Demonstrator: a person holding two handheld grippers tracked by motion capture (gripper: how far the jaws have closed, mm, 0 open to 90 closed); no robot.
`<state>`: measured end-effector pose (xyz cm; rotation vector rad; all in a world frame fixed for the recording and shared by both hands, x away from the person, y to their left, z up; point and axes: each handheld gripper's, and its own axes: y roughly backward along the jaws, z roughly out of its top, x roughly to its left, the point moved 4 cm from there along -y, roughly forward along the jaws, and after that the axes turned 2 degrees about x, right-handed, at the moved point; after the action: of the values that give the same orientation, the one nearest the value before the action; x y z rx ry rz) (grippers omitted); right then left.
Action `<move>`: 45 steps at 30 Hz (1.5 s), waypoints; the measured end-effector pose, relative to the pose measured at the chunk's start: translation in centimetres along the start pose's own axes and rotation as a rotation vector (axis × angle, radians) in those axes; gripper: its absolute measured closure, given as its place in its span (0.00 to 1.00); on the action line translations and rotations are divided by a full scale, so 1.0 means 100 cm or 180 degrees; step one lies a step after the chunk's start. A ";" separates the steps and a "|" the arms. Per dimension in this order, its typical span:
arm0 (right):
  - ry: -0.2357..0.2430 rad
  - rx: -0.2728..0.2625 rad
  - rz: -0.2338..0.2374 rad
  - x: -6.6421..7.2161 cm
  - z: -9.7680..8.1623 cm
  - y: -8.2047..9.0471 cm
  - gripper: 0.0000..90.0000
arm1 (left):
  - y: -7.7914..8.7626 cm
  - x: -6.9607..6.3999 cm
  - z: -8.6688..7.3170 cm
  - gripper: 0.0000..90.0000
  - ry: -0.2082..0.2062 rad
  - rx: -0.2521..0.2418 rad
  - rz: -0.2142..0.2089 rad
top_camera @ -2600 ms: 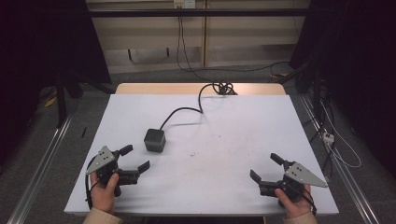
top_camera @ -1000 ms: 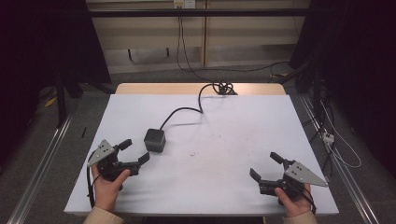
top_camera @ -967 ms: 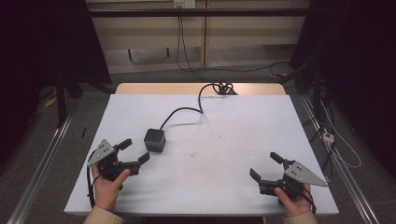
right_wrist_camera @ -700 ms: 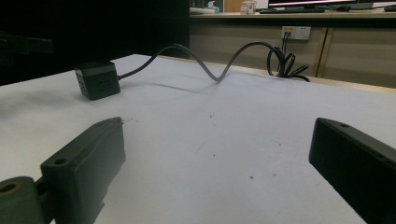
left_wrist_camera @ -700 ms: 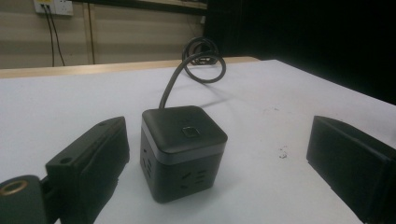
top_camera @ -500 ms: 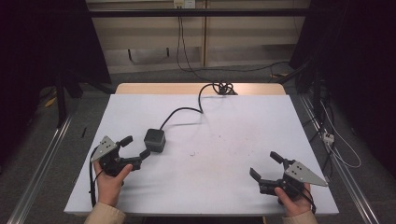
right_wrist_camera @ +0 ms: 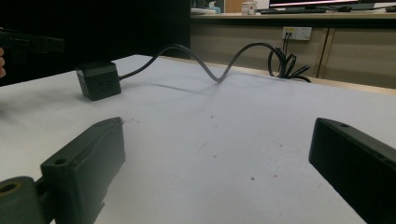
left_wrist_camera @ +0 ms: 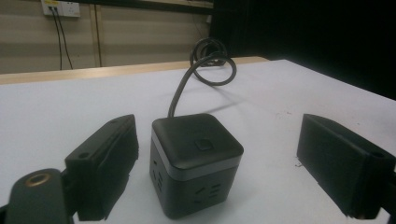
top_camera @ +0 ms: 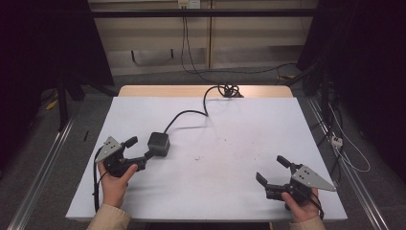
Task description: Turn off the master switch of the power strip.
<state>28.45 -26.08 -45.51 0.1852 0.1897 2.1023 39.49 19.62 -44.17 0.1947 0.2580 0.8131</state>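
The white table [top_camera: 239, 143] spans the frame's centre. The dark cube socket [top_camera: 158, 143] sits left of centre, its cable [top_camera: 191, 114] running toward the upper middle. Your left gripper [top_camera: 142, 149] brackets the cube, its 2 jaws just closing, not yet touching. Your right gripper [top_camera: 269, 168], lower right, is released and holds nothing.

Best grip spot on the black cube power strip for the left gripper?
Grip the cube power strip across its two flat side walls, low on the body, coming in level from the end opposite its cable. The left gripper already straddles it, jaws closing but not yet touching.
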 end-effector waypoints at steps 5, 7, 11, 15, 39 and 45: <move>0.0004 0.0002 -0.0002 0.000 0.000 0.000 0.03 | -0.002 0.000 0.002 0.18 0.0023 -0.0006 -0.0002; 0.0003 0.0001 -0.0003 0.000 0.000 0.000 0.03 | -0.003 0.000 0.002 0.19 0.0013 -0.0010 -0.0006; 0.0003 0.0001 -0.0005 0.000 0.000 0.000 0.03 | -0.004 0.000 0.004 0.21 0.0035 -0.0037 0.0000; 0.0003 0.0000 -0.0002 0.000 0.000 0.000 0.03 | -0.006 -0.001 0.005 0.25 0.0004 -0.0023 -0.0031; 0.0008 0.0005 0.0004 0.000 0.001 0.000 0.04 | -0.012 0.000 0.011 0.50 -0.0034 0.0004 -0.0077; 0.0011 0.0005 0.0003 0.000 0.001 0.000 0.04 | -0.013 -0.001 0.013 0.55 -0.0040 0.0017 -0.0071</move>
<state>28.42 -26.05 -45.42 0.1827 0.1935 2.1035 40.74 18.58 -43.26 0.2015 0.2502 0.7891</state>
